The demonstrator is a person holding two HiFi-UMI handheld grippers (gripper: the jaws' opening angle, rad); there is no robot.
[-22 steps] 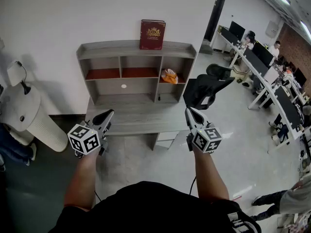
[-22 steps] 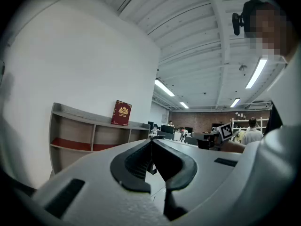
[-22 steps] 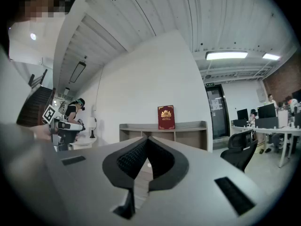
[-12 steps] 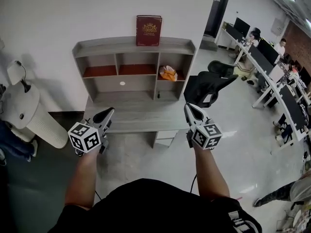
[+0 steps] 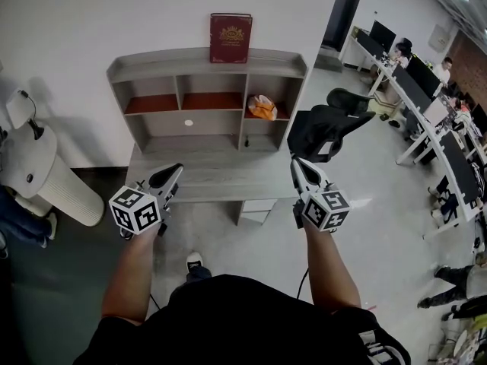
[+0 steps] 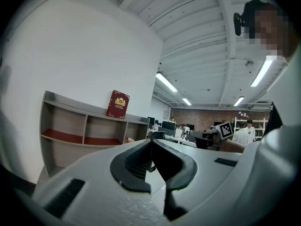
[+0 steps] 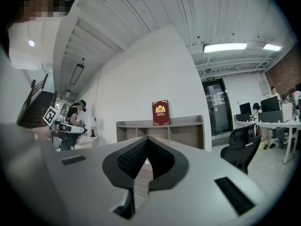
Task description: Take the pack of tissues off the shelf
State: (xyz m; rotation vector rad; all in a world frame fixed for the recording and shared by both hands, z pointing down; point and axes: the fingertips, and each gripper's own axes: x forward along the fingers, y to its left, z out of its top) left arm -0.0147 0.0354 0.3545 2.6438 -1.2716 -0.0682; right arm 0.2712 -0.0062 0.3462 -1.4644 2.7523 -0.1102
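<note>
Both grippers are held out level in front of the desk. The left gripper point(image 5: 173, 173) has its fingers pressed together with nothing between them, and the right gripper point(image 5: 297, 166) is just the same, its fingers closed on nothing. The orange pack of tissues point(image 5: 262, 107) sits in the right-hand compartment of the shelf point(image 5: 205, 56). That puts it well ahead of both sets of fingers, between the two and nearer the right ones. A red book point(image 5: 230, 38) stands upright on top of the shelf. The grey tabletop point(image 5: 221, 179) lies just beyond the fingertips, and a black office chair point(image 5: 323, 128) is close ahead of the right fingers.
</note>
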